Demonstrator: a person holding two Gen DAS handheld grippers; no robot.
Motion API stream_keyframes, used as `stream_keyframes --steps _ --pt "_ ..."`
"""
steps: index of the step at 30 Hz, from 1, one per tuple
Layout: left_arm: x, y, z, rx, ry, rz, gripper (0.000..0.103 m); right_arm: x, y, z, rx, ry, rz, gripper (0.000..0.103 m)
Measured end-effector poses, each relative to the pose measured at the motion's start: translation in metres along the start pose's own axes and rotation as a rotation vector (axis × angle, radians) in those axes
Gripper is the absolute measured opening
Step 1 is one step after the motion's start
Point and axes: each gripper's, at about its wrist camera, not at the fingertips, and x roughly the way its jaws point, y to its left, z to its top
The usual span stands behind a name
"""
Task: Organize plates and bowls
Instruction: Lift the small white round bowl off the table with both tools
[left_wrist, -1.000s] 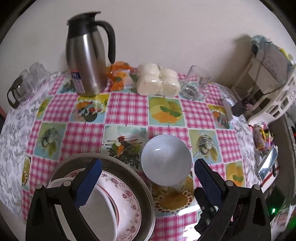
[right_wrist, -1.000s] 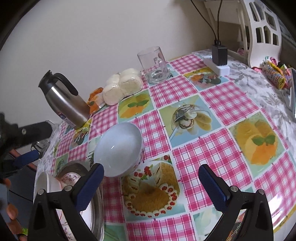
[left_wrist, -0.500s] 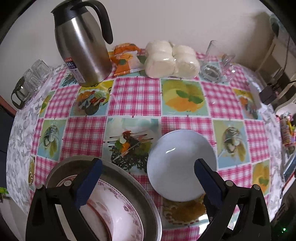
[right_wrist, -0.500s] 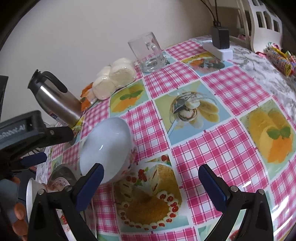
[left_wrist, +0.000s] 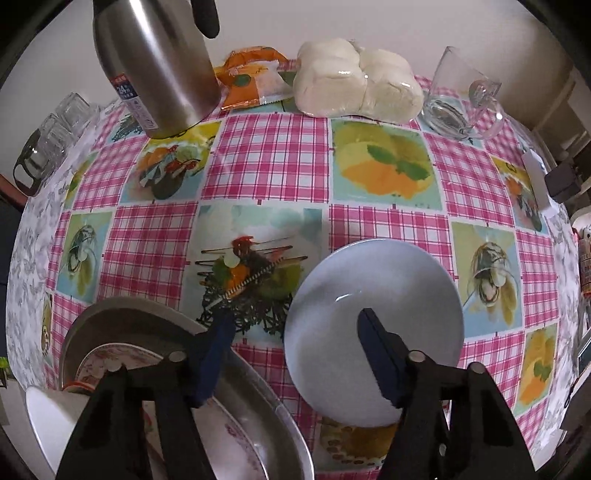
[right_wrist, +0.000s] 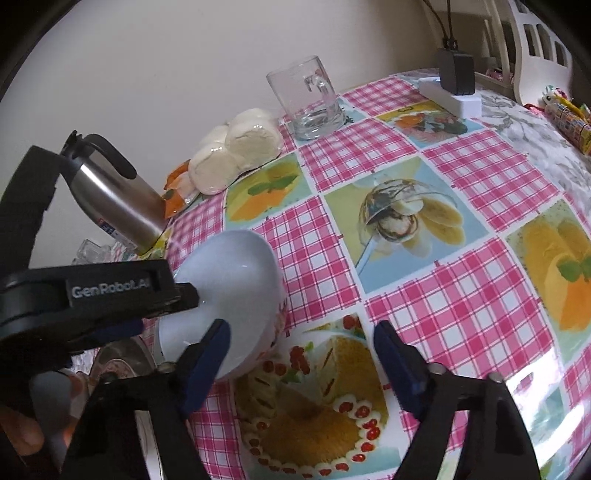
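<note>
The white bowl (left_wrist: 373, 328) (right_wrist: 225, 299) is seen on the pink checked tablecloth (left_wrist: 273, 155), just beside the steel basin (left_wrist: 258, 398) that holds the flowered plate (left_wrist: 122, 362). It is round, so no long axis can be named; its mouth is turned upward and, in the right wrist view, looks tipped toward the camera. Glossy plain white is shown inside, with a red floral print low on the outer wall. Against half a second ago, the left gripper (left_wrist: 295, 354) is found lower and closer: its jaws are now narrowed across the bowl's near rim, one blue pad (left_wrist: 376, 350) inside the bowl and the other outside it; a firm pinch cannot be confirmed. The bowl fills more of the left view. The right gripper (right_wrist: 301, 354) is held spread, empty, over the cake print beside the bowl.
</note>
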Motion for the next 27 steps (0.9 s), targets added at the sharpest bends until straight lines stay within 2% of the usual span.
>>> stream_keyframes --steps 2,5,7,13,16,24,27 --pt "0.002 -0.002 0.001 0.011 0.005 0.01 0.063 0.003 -0.001 -0.001 0.005 0.006 0.004 0.065" --pt "0.007 -0.007 0.001 0.027 0.008 0.012 0.055 0.007 -0.001 -0.001 0.015 0.013 0.016 0.059" --pt "0.009 -0.008 0.001 0.031 0.011 0.01 0.049 0.009 0.0 -0.002 0.016 0.011 0.024 0.058" --pt "0.019 -0.009 0.0 0.018 0.03 0.001 0.043 0.018 0.0 -0.005 0.027 0.024 0.05 0.058" --pt "0.025 -0.009 0.001 0.016 0.047 0.001 0.037 0.019 0.001 -0.005 0.026 0.022 0.056 0.054" --pt "0.028 -0.013 0.001 0.023 0.049 -0.013 0.036 0.028 0.001 -0.008 0.051 0.037 0.11 0.047" --pt "0.026 -0.016 0.001 0.049 0.036 -0.013 0.036 0.03 0.002 -0.009 0.054 0.039 0.133 0.039"
